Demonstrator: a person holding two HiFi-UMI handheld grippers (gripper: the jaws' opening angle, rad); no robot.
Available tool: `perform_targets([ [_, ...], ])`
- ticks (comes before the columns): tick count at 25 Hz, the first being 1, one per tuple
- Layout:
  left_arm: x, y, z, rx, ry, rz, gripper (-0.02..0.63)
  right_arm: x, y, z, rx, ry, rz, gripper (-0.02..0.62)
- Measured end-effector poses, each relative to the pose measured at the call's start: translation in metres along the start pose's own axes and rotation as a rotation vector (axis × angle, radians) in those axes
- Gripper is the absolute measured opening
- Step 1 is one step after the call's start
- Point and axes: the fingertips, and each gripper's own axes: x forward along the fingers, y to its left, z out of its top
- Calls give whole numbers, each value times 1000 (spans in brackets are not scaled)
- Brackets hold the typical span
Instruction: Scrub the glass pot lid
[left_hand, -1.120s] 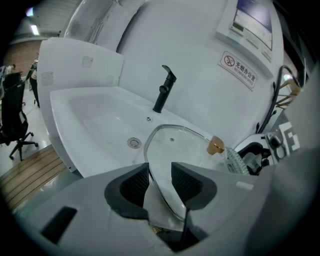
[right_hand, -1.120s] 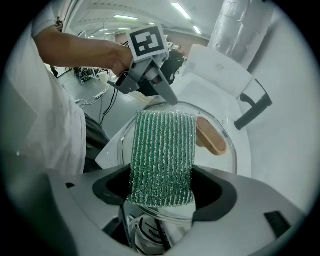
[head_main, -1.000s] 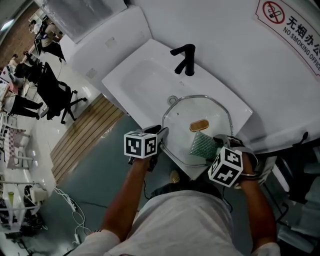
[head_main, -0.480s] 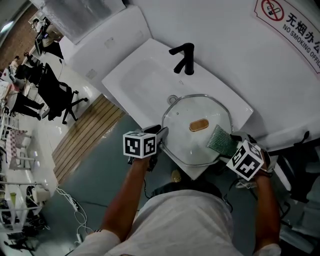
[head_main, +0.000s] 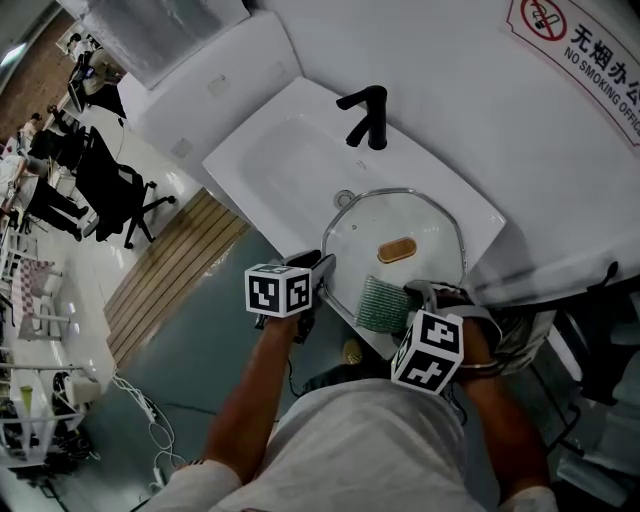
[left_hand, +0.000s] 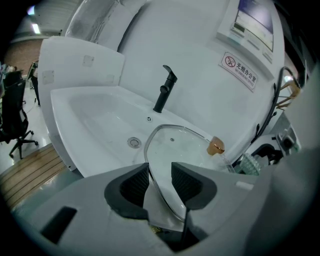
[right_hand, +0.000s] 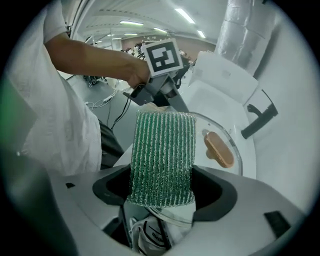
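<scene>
Looking down in the head view, you have the glass pot lid (head_main: 365, 238) lying flat over the sink (head_main: 270, 160), on your side of the black faucet (head_main: 366, 116) and slightly to its right, with its brown knob (head_main: 397, 250) facing up. Your left gripper (head_main: 322, 268) meets the lid's rim at the edge farthest from the faucet on the left. Your right gripper (head_main: 408, 298) comes in beside it on the right, carrying a green scrub pad (head_main: 380, 304) that overlaps the same near edge of the lid. A no-smoking sign (head_main: 580, 48) hangs on the wall to the right of the faucet. In the left gripper view, your fingers (left_hand: 134, 182) are drawn close and pinch the lid's metal rim, which runs up between them toward the faucet. The knob sits off to the right of the faucet, and the drain (left_hand: 134, 142) lies just below and left of it. In the right gripper view, your fingers (right_hand: 114, 187) clamp the lower end of the scrub pad, which stands up from them and covers part of the lid's near rim. The knob shows just right of the pad, with the faucet farther right again, and your other gripper grips the rim beyond the pad's top edge.
</scene>
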Motion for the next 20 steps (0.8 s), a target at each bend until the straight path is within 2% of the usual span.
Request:
perform_targets([
  [4, 0, 0, 1, -3, 1, 0, 150, 13, 8, 12, -57, 19, 11, 348],
  [8, 0, 0, 0, -2, 3, -1, 150, 20, 13, 5, -71, 39, 22, 348],
  [20, 0, 0, 1, 4, 5, 1, 150, 8, -7, -62, 72, 63, -8, 348],
])
